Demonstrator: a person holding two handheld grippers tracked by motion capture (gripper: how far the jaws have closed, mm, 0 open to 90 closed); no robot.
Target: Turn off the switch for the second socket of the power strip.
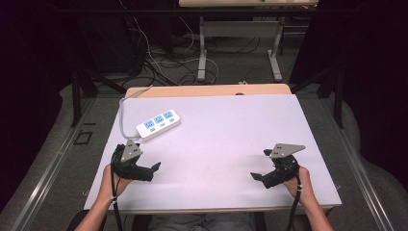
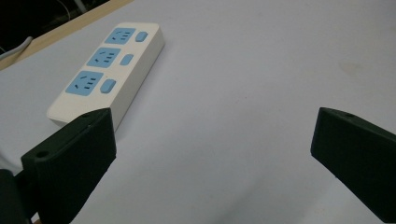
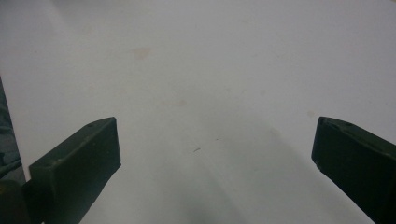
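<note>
My left gripper [image 1: 155, 169] sits low over the near left part of the white tabletop [image 1: 226, 130], its jaws spread wide with nothing between them. In the left gripper view, the gripper [image 2: 212, 158] shows bare tabletop [image 2: 243, 93] between the two black jaws, and the power strip [image 2: 109, 70] lies ahead and to the left, near my left jaw but apart from it.

The power strip [image 1: 158, 124] is white with three blue sockets in a row, each with a small blue switch beside it. In the high view it lies flat on the far left part of the tabletop, set at a slant, just beyond my left gripper. Its pale cord [image 1: 126, 108] runs from its near left end, up along the tabletop's left edge and off the far side.

My right gripper [image 1: 255, 176] rests over the near right part of the tabletop, well apart from the strip. Its jaws stand wide open too; in the right gripper view the gripper [image 3: 215, 158] looks along plain tabletop [image 3: 210, 70] with a few faint marks.
</note>
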